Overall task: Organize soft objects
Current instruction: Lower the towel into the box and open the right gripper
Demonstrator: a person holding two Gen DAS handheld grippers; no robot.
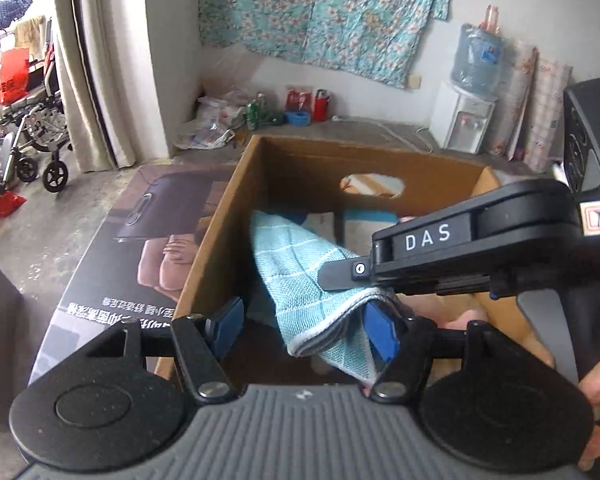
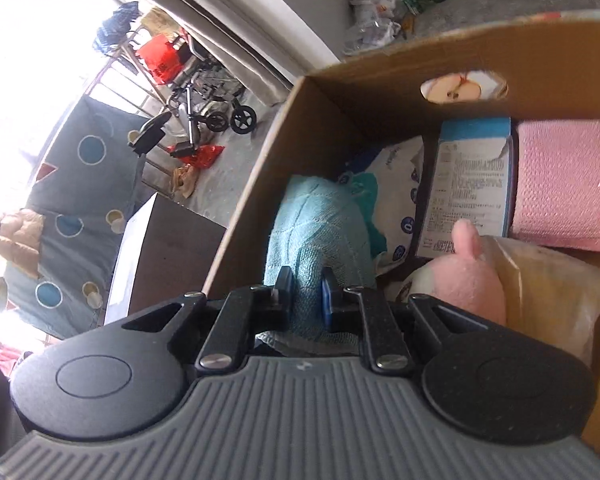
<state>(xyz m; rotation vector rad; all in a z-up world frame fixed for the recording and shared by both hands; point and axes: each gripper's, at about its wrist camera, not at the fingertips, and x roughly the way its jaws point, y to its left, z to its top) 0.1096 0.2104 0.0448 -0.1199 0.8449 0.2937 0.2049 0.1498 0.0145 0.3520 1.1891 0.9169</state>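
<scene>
Light blue woven towel (image 1: 300, 280), crossed by a pale grid and edged in white, against the plain brown cardboard box (image 1: 220, 216). Black gripper arms with blue pads (image 1: 228, 320), grey ribbed body below. In the right wrist view the same towel (image 2: 316, 240) reads teal-blue beside a pink plush toy (image 2: 468, 276), a pink dimpled cloth block (image 2: 564, 184) and a blue-and-white printed carton (image 2: 468, 180). On the wall hangs a turquoise floral fabric (image 1: 324, 12), pink and white blossoms all over. Red bag (image 1: 12, 76) by the window.
</scene>
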